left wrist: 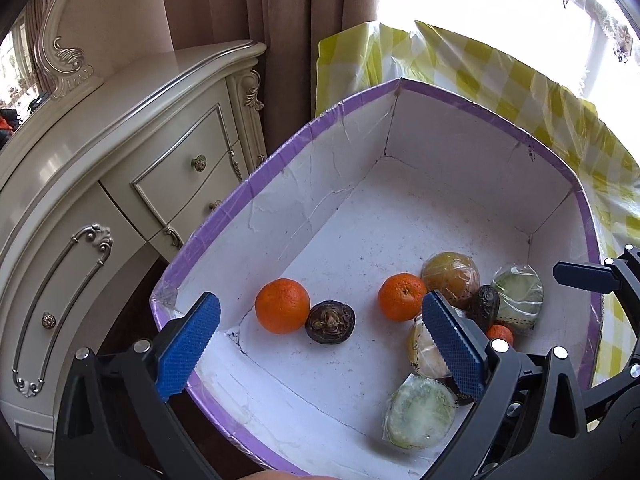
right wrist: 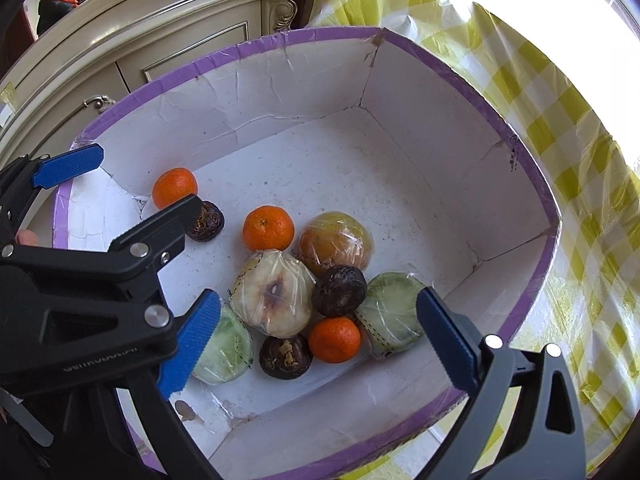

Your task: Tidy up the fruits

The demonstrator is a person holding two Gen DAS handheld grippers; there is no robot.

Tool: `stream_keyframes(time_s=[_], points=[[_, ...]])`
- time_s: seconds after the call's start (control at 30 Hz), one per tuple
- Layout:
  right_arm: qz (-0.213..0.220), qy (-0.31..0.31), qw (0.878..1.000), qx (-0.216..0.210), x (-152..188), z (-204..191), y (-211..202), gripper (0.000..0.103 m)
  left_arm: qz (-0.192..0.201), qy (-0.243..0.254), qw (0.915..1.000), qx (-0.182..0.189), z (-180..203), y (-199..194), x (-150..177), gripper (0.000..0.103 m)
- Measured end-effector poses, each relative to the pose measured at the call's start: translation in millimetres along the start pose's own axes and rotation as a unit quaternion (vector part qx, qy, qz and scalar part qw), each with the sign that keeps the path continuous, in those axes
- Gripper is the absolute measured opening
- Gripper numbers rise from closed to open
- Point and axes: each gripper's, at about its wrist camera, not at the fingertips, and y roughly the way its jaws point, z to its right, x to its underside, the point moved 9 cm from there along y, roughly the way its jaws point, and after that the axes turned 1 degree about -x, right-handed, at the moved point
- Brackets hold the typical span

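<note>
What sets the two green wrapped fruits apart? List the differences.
The left green fruit lies beside the right gripper's left pad and is partly hidden by it; the right green fruit lies near the right pad, almost fully visible. The left one touches the pale wrapped fruit; the right one touches a small orange. Both are pale green, wrapped in clear film, inside the box.
</note>
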Motion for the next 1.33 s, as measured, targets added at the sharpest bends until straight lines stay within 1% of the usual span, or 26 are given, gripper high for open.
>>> stream_keyframes(time_s=[0.9,1.0,1.13,1.27,1.33], points=[[-0.003,0.0,1.0,-0.007,4.3,-2.4,6.6,0.099,-0.011,0.01,0.9998,-0.009,4.2,4.5,4.5,0.098],[-0.001,0.0,1.0,-0.007,5.2,-1.3,6.1,0.099,-0.01,0.015,0.9996,-0.022,4.6,4.1,6.1,0.098],[0.004,0.0,1.0,-0.011,6.8,0.3,2.5,0.099,-0.019,0.015,0.9991,-0.035,4.0,2.0,6.1,0.098],[0.024,0.003,0.999,-0.021,5.1,2.2,-10.3,0.099,-0.009,0.009,0.9981,-0.06,1.8,-14.7,-0.8,0.098],[0.039,0.004,0.999,-0.028,5.0,4.2,-20.8,0.099,0.003,0.013,0.9972,-0.073,4.8,-28.9,-5.4,0.098]])
